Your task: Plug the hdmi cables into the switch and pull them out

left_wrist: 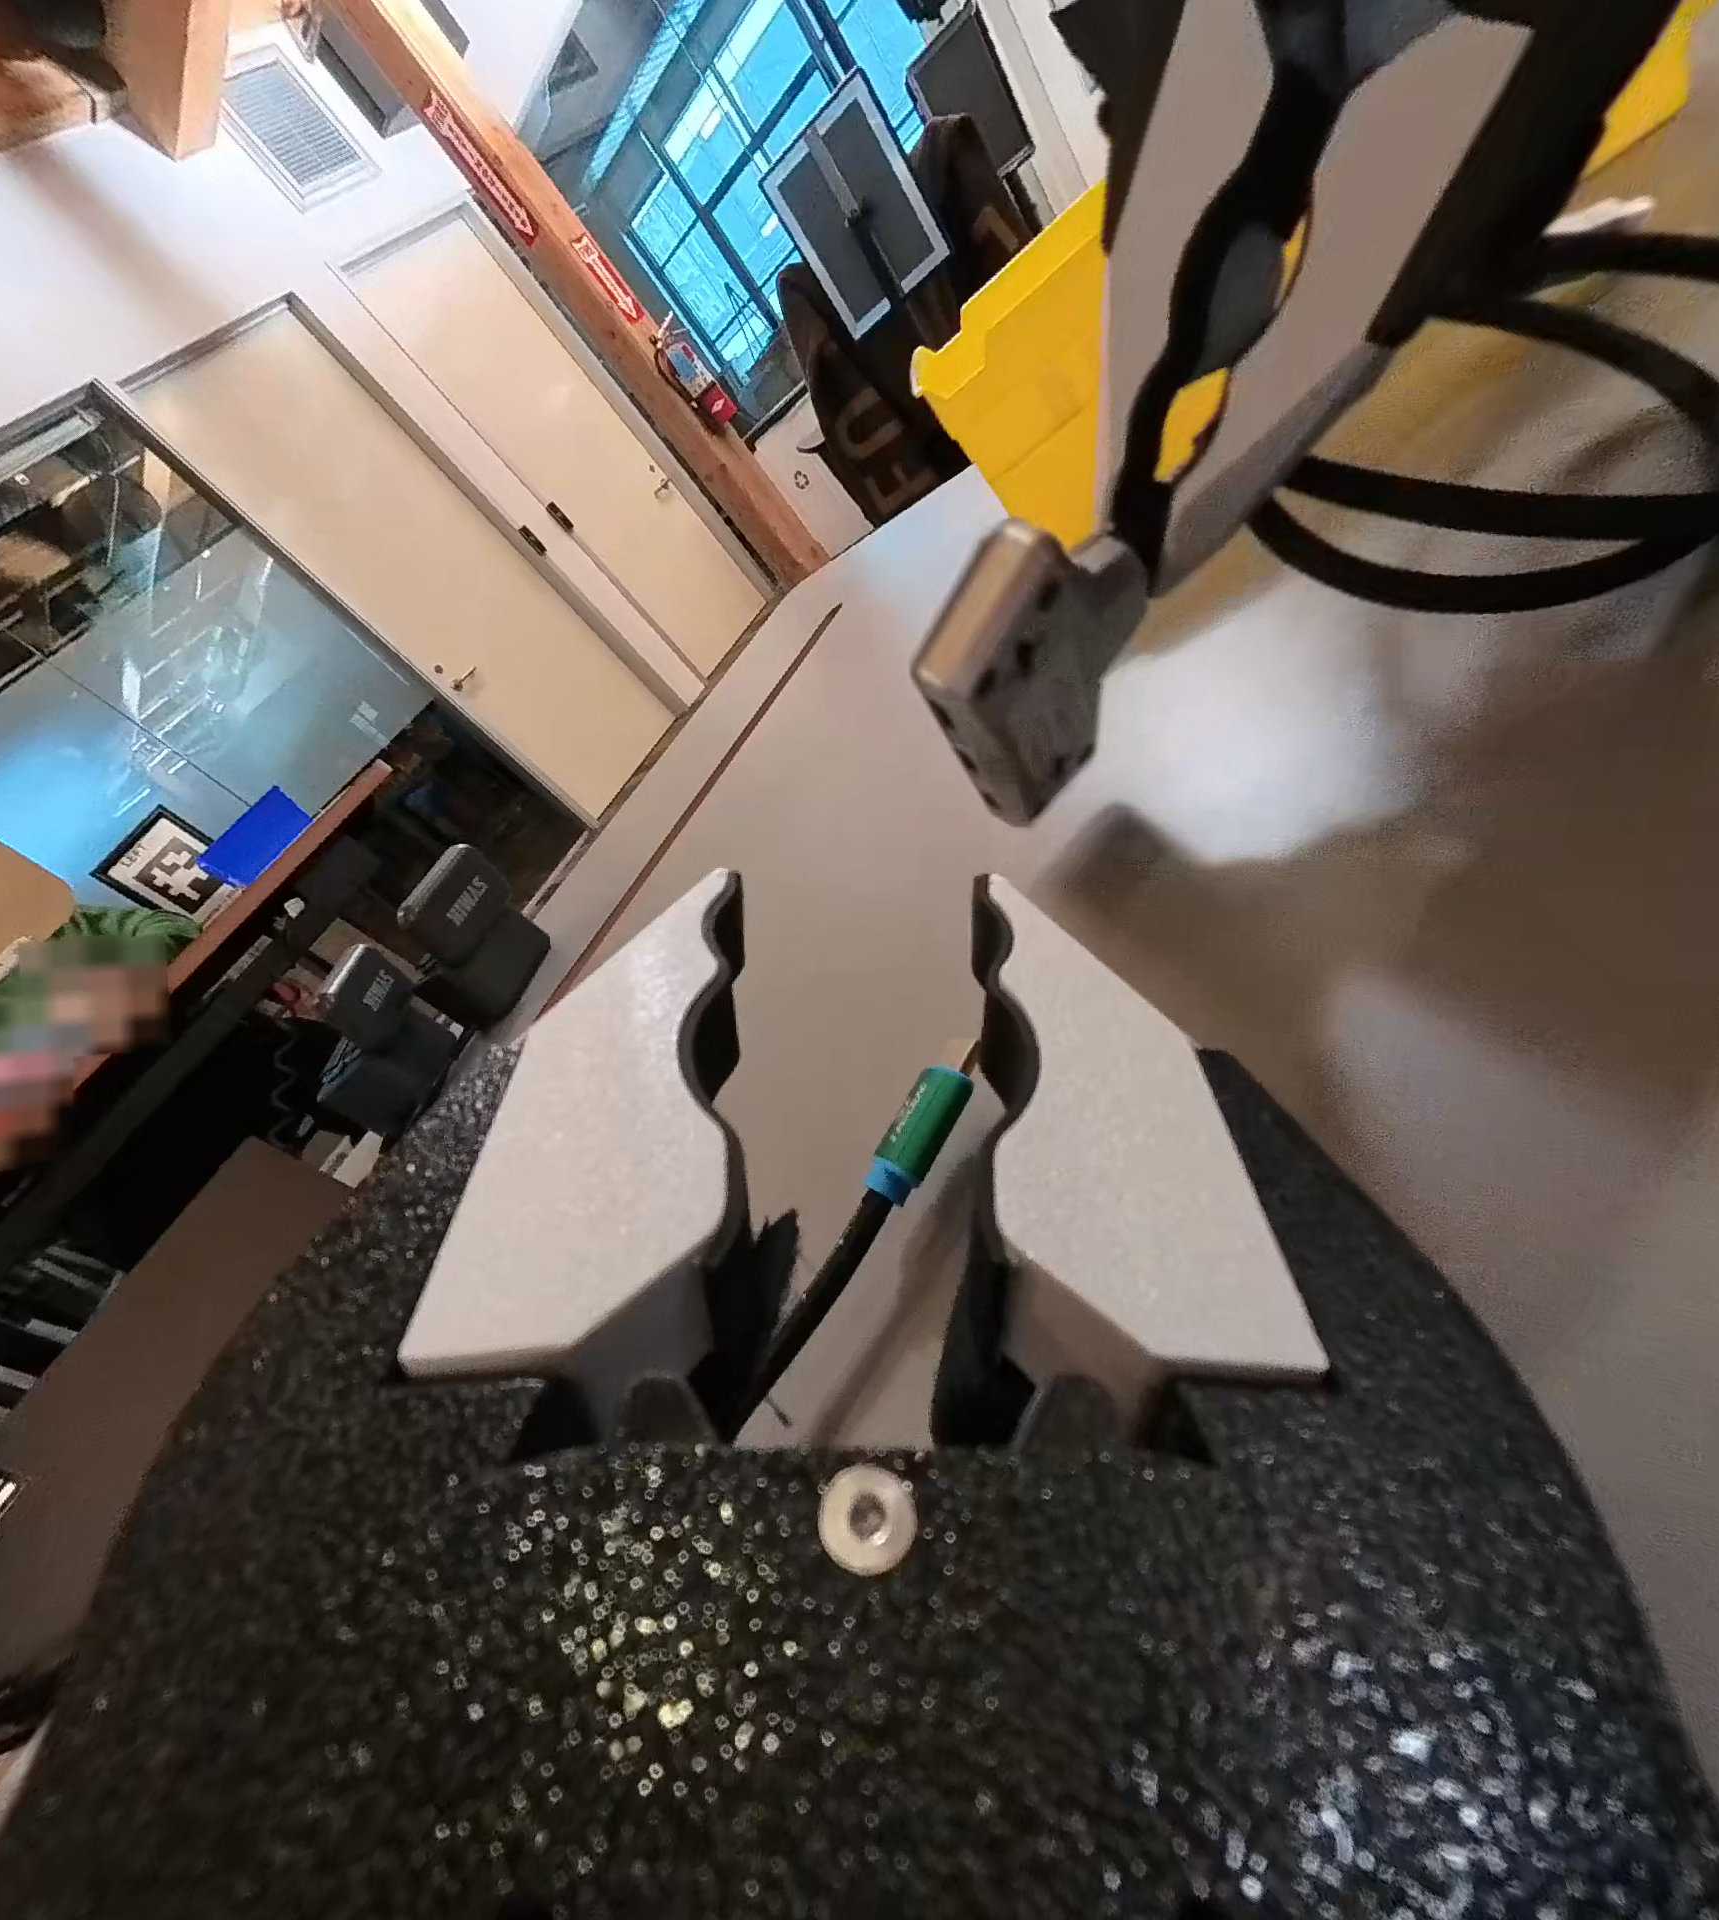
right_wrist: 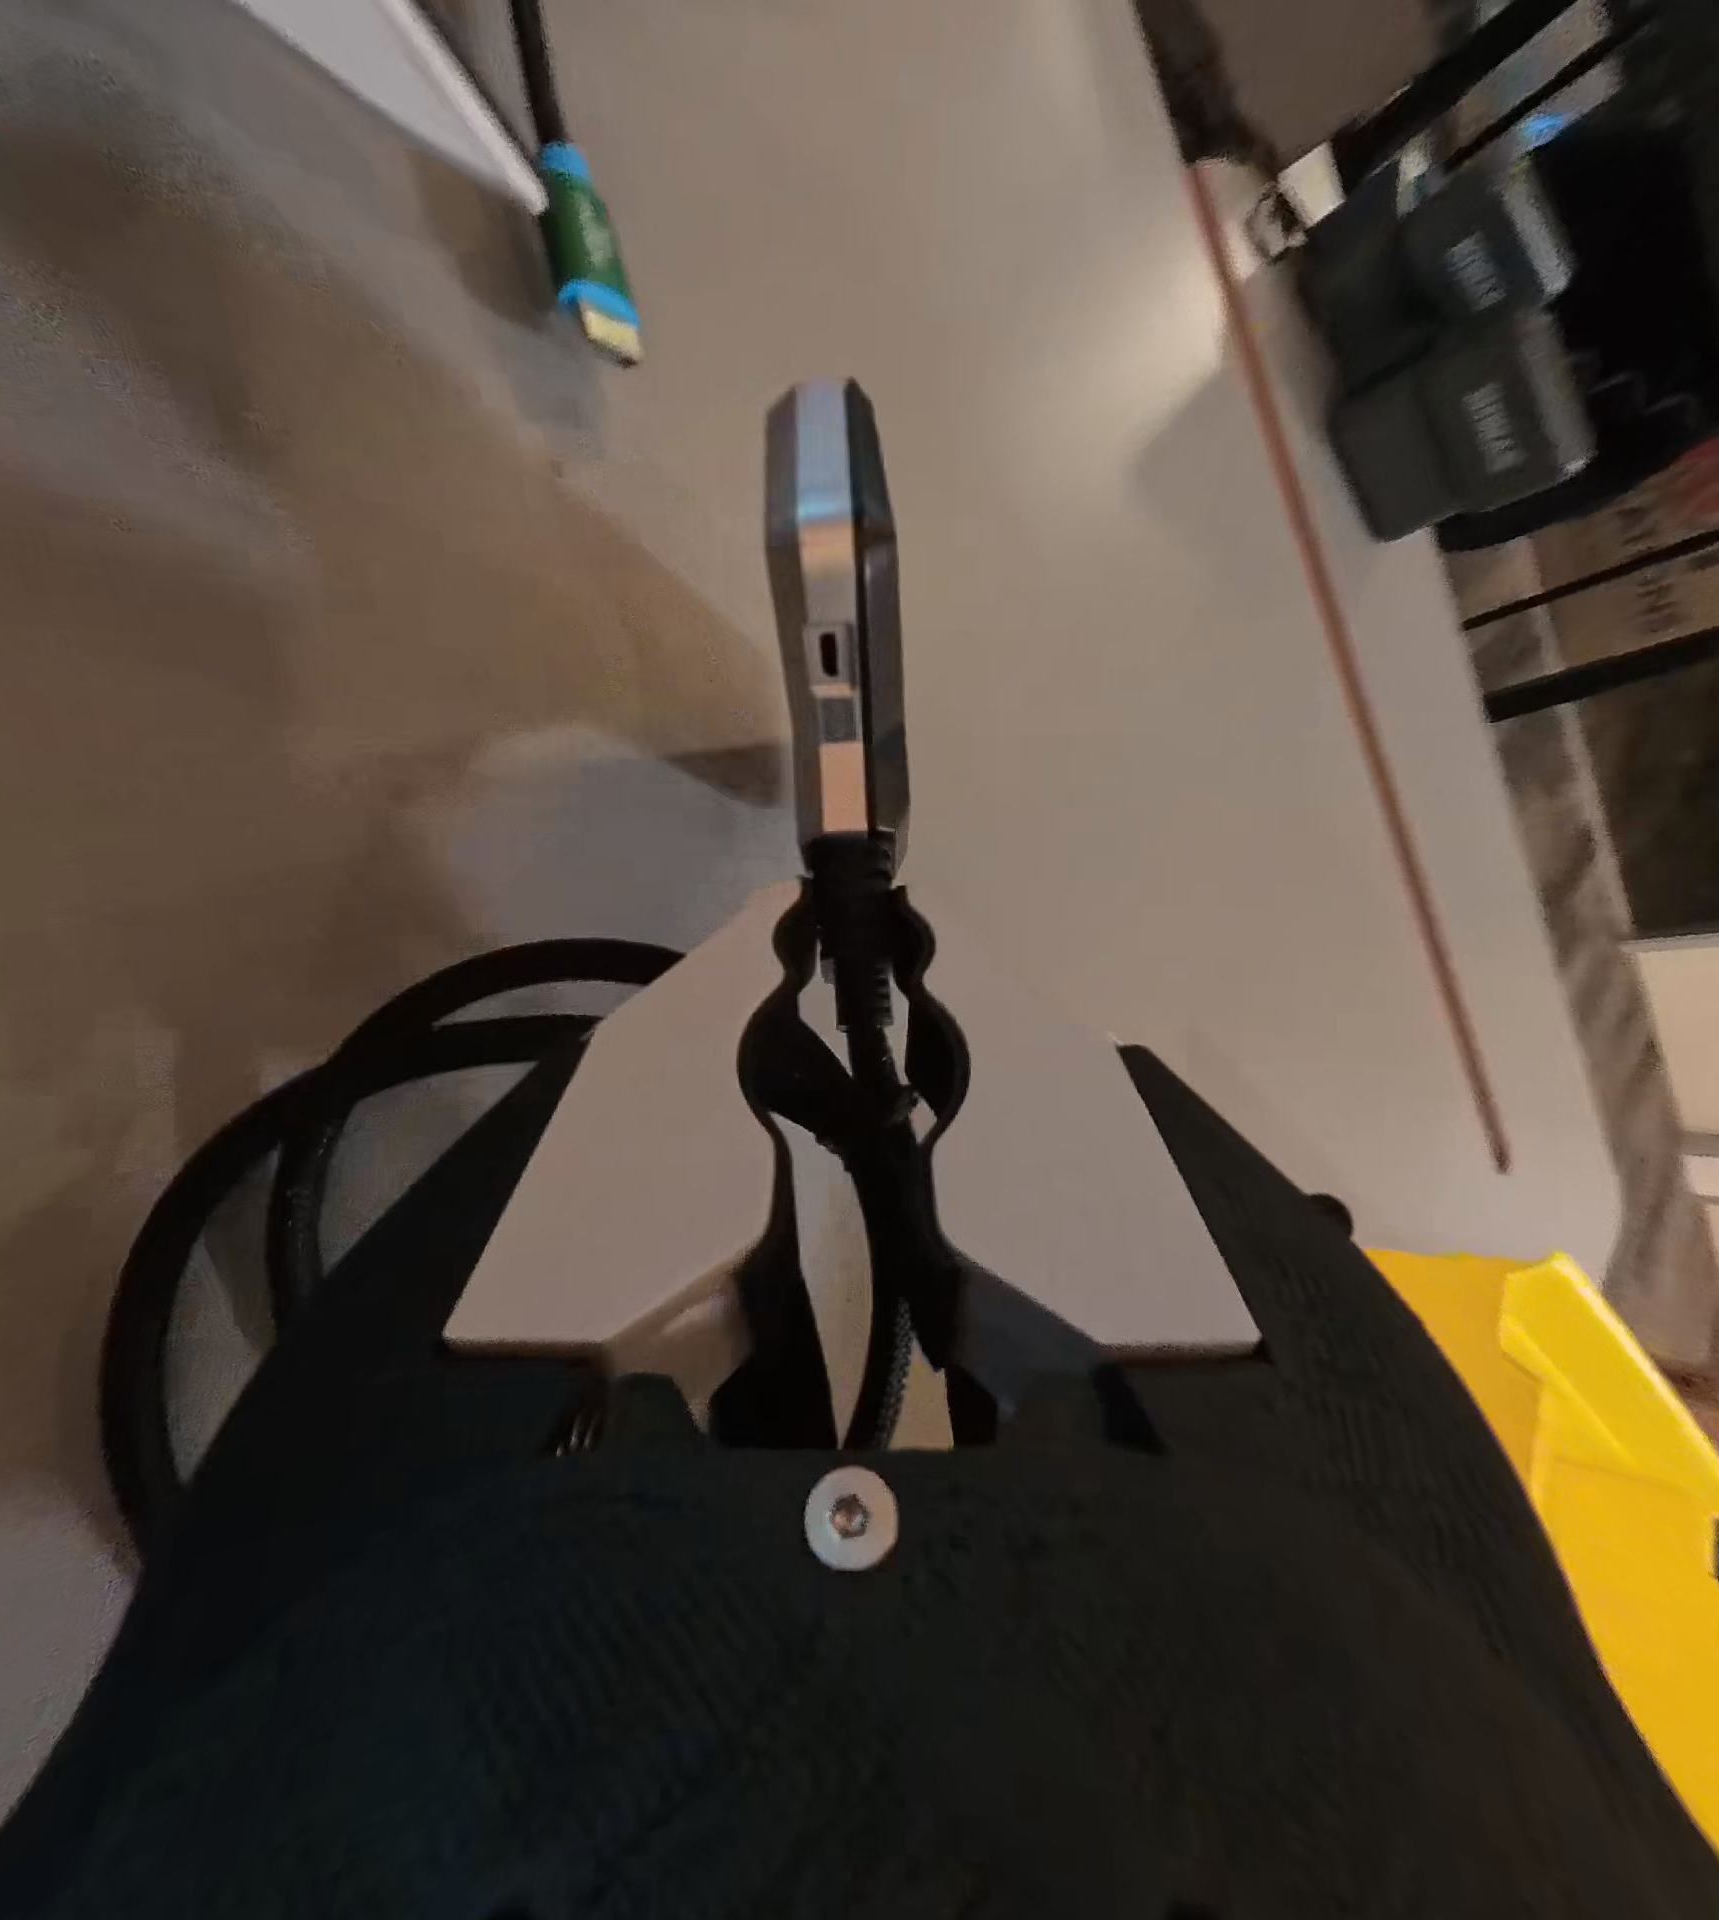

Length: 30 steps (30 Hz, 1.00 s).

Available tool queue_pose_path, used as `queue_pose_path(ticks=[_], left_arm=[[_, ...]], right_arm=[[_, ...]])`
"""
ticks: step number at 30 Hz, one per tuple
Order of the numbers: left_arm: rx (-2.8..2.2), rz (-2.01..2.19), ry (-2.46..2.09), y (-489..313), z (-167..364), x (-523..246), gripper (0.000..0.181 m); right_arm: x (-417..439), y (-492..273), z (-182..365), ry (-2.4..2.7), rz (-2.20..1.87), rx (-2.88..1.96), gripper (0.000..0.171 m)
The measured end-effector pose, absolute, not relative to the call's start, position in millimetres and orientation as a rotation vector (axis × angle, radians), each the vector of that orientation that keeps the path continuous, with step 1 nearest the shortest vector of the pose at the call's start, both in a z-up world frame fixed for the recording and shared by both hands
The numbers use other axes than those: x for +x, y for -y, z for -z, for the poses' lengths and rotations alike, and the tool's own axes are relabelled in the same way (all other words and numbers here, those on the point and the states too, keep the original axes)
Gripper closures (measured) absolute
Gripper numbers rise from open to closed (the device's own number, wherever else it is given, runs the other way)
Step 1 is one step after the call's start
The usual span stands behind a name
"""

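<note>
My right gripper (right_wrist: 855, 899) is shut on the black cable stub of the grey metal HDMI switch (right_wrist: 834, 613) and holds the switch out in front of it, above the table. In the left wrist view the switch (left_wrist: 1016, 675) hangs from the right gripper (left_wrist: 1135, 556), ahead and to the right of my left gripper (left_wrist: 855, 894). The left gripper is open and empty. An HDMI cable with a green and blue plug (left_wrist: 922, 1127) lies on the table beneath the gap between its fingers. In the right wrist view the plug (right_wrist: 590, 270) lies beyond the switch to the left, apart from it.
A yellow bin (left_wrist: 1021, 416) stands on the table behind the right gripper, also in the right wrist view (right_wrist: 1613, 1455). Black cable loops (right_wrist: 315, 1091) lie on the grey table (left_wrist: 1250, 935). Black boxes (left_wrist: 450, 935) sit past the table's left edge. Tip to tip, the grippers are about 12 cm apart.
</note>
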<state>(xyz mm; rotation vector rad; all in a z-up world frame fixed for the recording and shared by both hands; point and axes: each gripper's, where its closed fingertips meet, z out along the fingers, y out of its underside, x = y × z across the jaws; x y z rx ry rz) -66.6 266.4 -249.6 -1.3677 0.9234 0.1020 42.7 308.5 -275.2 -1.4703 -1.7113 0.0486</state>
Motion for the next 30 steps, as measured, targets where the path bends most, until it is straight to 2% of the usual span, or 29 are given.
queue_pose_path(ticks=[8, 19, 30], left_arm=[[-1.37, -0.093, -0.917, -266.9, 249.6, -67.1, 0.143], [-1.356, -0.113, -0.935, -267.1, 250.4, -64.8, 0.147], [-1.344, -0.127, -0.954, -265.6, 251.3, -62.7, 0.15]], right_arm=[[50.2, -317.3, 196.1, 1.396, -0.161, -1.314, 0.16], [121.5, -325.8, 65.6, 0.955, -0.299, -1.155, 0.16], [187.8, -417.1, -32.6, 0.709, -0.157, -1.053, 0.16]])
